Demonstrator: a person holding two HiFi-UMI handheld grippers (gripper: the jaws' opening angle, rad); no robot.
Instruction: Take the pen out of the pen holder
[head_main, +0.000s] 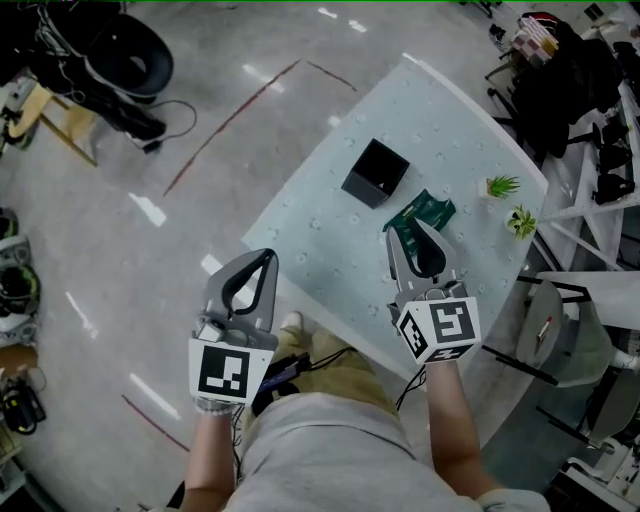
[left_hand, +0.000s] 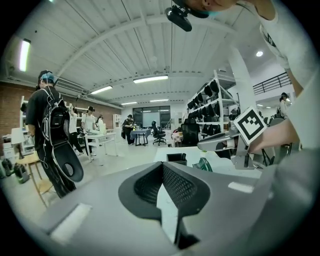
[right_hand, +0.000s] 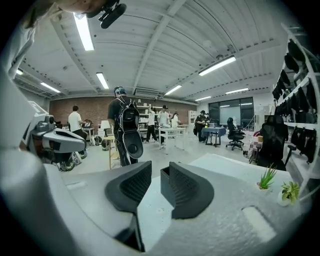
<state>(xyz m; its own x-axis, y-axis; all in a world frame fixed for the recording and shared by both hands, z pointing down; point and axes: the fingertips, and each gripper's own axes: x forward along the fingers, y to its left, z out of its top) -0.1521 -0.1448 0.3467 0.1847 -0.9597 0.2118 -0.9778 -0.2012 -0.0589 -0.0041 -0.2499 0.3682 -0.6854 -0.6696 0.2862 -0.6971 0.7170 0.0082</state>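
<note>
The left gripper (head_main: 269, 256) was held off the table (head_main: 330, 250) edge, closed, empty. The right gripper (head_main: 402, 228), barely parted, empty, was held near the holder (head_main: 375, 172).

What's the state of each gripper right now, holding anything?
Left gripper: closed, jaw tips together, holding nothing.
Right gripper: open, jaws slightly apart, nothing between them.
</note>
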